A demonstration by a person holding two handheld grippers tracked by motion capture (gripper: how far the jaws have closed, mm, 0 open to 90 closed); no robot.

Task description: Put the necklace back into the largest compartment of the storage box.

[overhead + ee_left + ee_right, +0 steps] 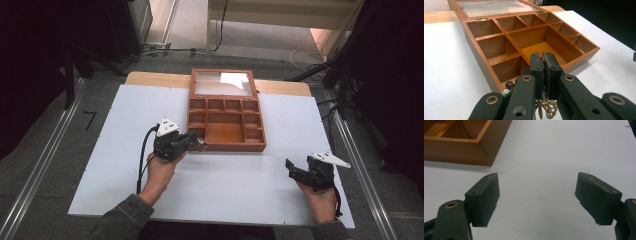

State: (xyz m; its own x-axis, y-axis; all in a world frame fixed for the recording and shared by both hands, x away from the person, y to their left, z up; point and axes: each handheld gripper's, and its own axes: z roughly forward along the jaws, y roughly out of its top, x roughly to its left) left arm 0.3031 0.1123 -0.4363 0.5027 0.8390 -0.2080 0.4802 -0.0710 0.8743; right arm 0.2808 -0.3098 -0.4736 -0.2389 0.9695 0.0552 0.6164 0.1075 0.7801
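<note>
The person is standing at the desk (225, 190), holding a claw in each hand. The left claw (196, 142) is sitting at the near left corner of the wooden box (226, 146), its jaws pressed nearly together on a piece of jewellery (546, 107): in the left gripper view a gold filigree part is hanging below the jaws, and small dark red and pale beads (507, 87) are showing just to the left of them, at the box's near corner. How the beads and the gold part join is hidden behind the jaws. The jewellery is hanging right at the front edge of the box, over its nearest corner compartment, though whether it is touching the wood I cannot tell. The box is lying open, its glass lid (222, 82) folded back flat toward the far edge of the desk, and its wooden dividers are splitting it into small compartments around a larger middle one. The right claw (296, 169) is waiting well apart from the box, near the front right of the desk, its jaws spread wide and gripping nothing; in the right gripper view they are framing bare white desk surface, with a corner of the box at the upper left.
</note>
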